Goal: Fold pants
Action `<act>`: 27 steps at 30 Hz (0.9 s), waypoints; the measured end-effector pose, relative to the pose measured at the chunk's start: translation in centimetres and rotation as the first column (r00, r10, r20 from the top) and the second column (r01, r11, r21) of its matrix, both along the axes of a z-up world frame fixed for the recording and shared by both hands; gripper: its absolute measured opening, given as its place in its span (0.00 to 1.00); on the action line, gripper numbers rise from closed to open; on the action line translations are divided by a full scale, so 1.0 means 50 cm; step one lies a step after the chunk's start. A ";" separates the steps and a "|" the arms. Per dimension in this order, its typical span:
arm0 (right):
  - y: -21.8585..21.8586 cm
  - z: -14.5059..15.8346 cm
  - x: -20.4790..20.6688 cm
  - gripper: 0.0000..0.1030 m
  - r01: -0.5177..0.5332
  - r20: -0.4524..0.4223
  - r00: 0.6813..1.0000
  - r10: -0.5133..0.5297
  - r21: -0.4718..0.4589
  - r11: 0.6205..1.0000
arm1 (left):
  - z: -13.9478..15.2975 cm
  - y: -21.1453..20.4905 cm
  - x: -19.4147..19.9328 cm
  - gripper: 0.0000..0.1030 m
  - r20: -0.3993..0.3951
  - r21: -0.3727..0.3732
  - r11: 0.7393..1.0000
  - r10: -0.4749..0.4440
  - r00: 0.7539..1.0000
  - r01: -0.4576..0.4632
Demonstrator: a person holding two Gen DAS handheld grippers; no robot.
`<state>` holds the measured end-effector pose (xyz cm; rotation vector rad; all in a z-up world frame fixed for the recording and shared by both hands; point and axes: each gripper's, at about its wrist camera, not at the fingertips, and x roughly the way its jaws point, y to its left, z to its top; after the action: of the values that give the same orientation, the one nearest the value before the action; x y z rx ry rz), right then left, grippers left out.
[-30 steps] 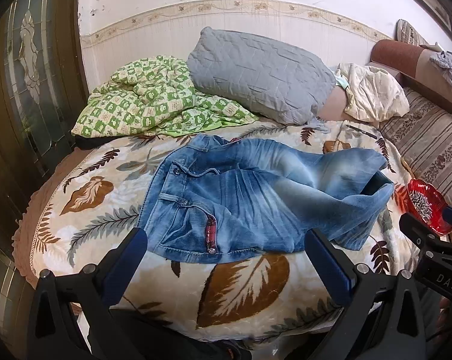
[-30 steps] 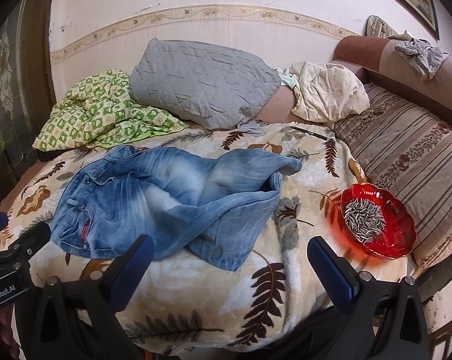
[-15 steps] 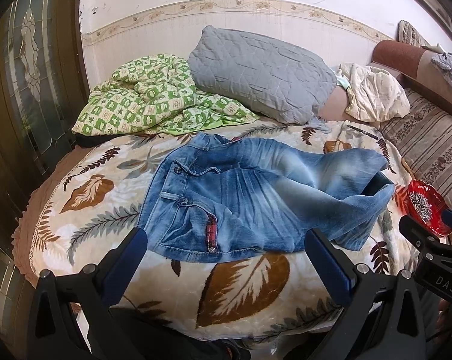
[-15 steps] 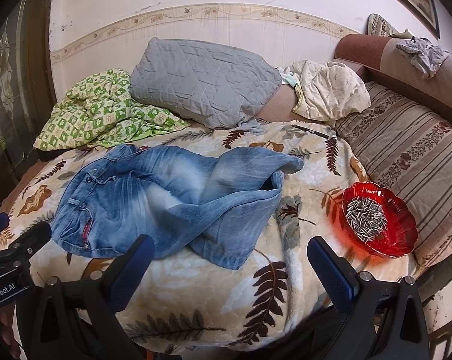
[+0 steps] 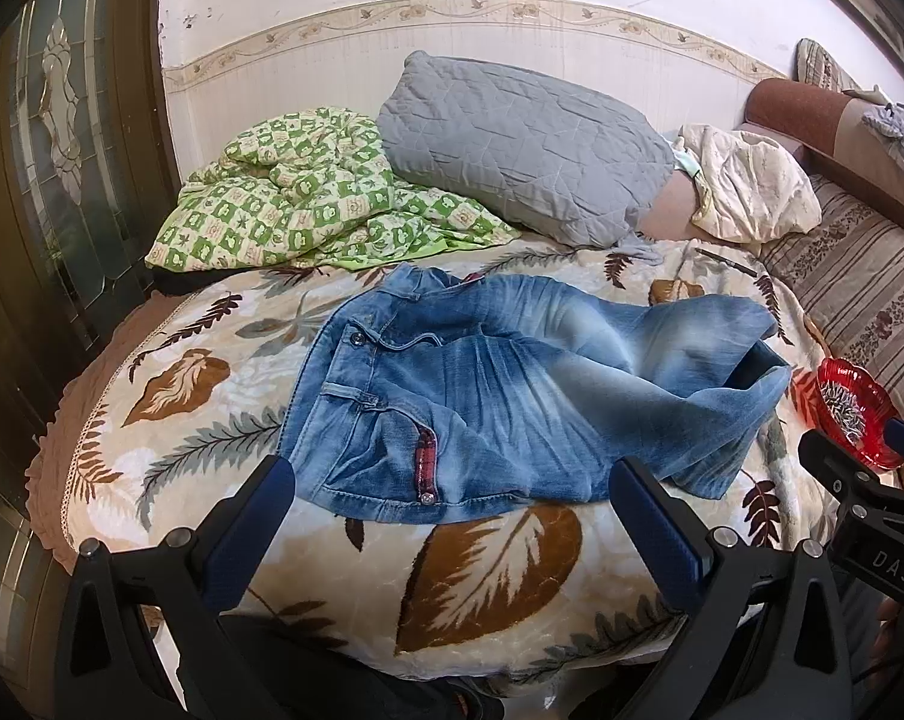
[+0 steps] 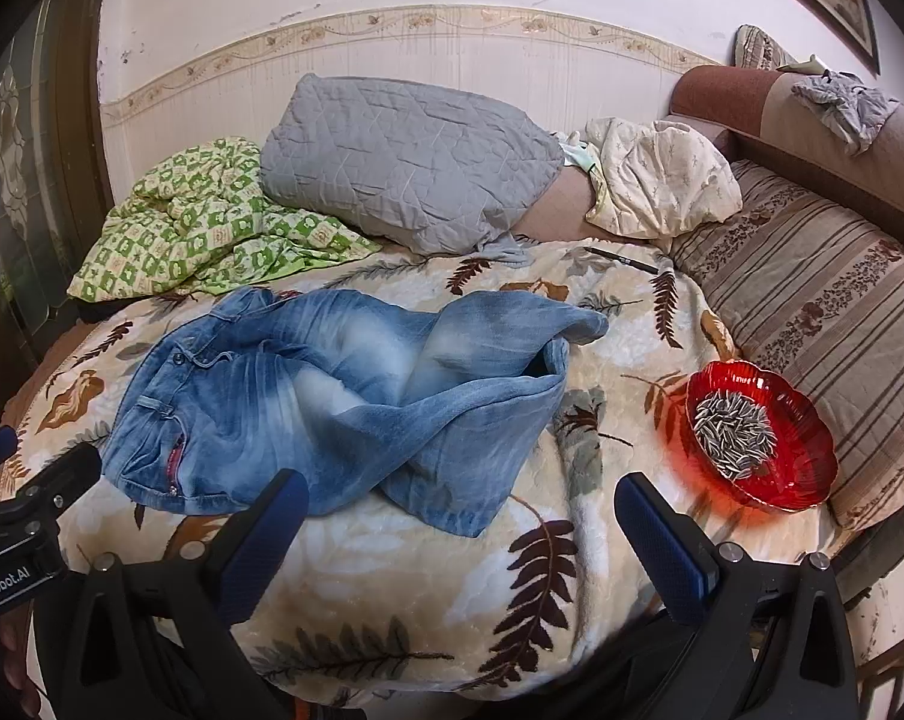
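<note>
Faded blue jeans (image 5: 512, 396) (image 6: 344, 402) lie crumpled on the leaf-patterned blanket (image 5: 488, 570) (image 6: 428, 588), waistband to the left, legs bunched and overlapping to the right. My left gripper (image 5: 452, 510) hovers open just short of the waistband's near edge, nothing between its blue pads. My right gripper (image 6: 461, 528) is open too, above the blanket by the near leg hem. Each gripper shows at the edge of the other's view.
A red glass bowl of sunflower seeds (image 6: 758, 432) (image 5: 851, 414) sits right of the jeans. Behind lie a green checked quilt (image 5: 308, 204), a grey pillow (image 5: 524, 144), a cream cloth (image 6: 656, 180) and a pen (image 6: 620, 261). A striped cushion (image 6: 830, 312) lines the right.
Both views have shifted only slightly; the jeans lie as before and both grippers stay open.
</note>
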<state>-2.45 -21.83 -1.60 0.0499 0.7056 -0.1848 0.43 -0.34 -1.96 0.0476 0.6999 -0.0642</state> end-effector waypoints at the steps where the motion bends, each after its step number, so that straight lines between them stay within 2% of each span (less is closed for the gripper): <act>1: 0.001 0.000 0.000 1.00 0.001 0.000 1.000 -0.001 0.001 1.000 | 0.000 0.001 0.000 1.00 0.000 0.001 1.000 0.000 1.000 0.000; 13: -0.004 -0.018 0.003 1.00 -0.012 -0.013 1.000 0.012 0.019 1.000 | -0.005 -0.014 0.018 1.00 -0.017 0.025 1.000 -0.009 1.000 0.010; 16: -0.025 -0.018 0.016 1.00 -0.052 -0.023 0.998 0.054 0.082 0.995 | -0.004 -0.023 0.040 1.00 -0.021 0.034 0.999 -0.009 1.000 0.010; 20: -0.075 -0.021 0.026 1.00 -0.092 0.018 0.996 0.090 0.220 0.971 | -0.003 -0.043 0.085 1.00 -0.036 0.049 0.999 -0.019 0.999 0.021; 25: -0.152 -0.020 0.065 1.00 -0.045 0.008 0.999 0.045 0.233 0.971 | 0.003 -0.080 0.151 1.00 -0.048 0.085 0.993 -0.080 0.996 0.084; 27: -0.192 -0.021 0.086 1.00 -0.042 -0.004 0.999 0.045 0.266 0.963 | 0.003 -0.096 0.179 1.00 -0.039 0.103 0.988 -0.114 0.993 0.118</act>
<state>1.84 -31.43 -2.67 0.2911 0.7371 -0.0470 9.40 -5.16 -1.81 0.1888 0.7333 -0.1398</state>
